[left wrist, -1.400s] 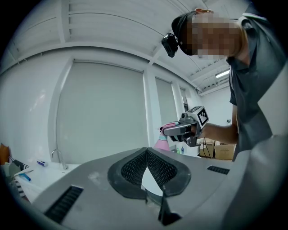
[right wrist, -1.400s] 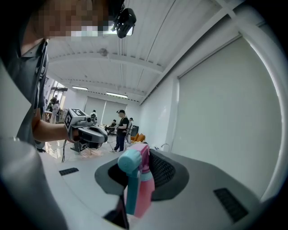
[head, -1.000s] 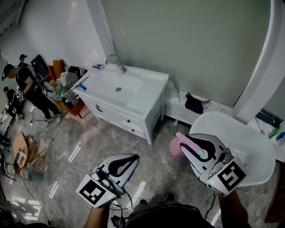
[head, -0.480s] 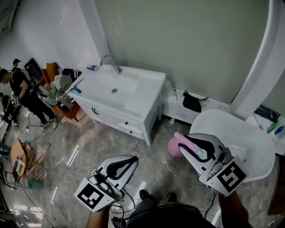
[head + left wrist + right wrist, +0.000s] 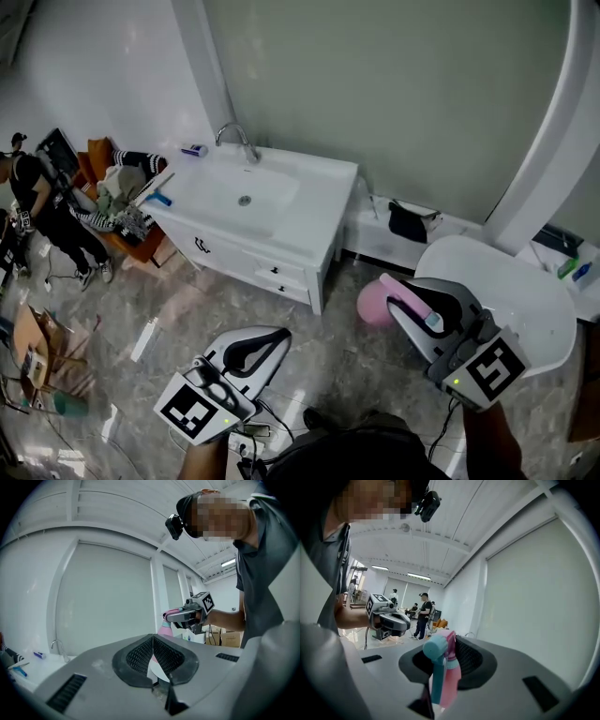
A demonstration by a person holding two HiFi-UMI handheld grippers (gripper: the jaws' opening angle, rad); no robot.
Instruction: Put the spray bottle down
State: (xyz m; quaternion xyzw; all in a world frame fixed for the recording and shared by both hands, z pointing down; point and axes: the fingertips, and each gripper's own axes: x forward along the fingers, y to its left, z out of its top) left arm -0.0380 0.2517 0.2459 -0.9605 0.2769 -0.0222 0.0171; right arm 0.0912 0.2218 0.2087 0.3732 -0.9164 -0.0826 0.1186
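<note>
A pink spray bottle [image 5: 377, 303] with a teal trigger head [image 5: 437, 652] is held off the floor, and my right gripper [image 5: 411, 302] is shut on it. In the right gripper view the bottle [image 5: 451, 686] stands between the jaws with its nozzle towards the camera. My left gripper [image 5: 274, 337] hangs at the lower left of the head view, its jaws closed together with nothing in them [image 5: 153, 652]. From the left gripper view, the right gripper [image 5: 186, 616] and the pink bottle [image 5: 165, 628] show ahead at the right.
A white vanity [image 5: 309, 239] with a sink and tap stands against the far wall. A round white tub [image 5: 525, 300] lies just right of the bottle. People and clutter [image 5: 56, 202] fill the far left. Marbled floor [image 5: 187, 309] lies below both grippers.
Both grippers have drifted a little across the floor together with the head view; the right one sits slightly lower and further right. The bottle stays in the right grip.
</note>
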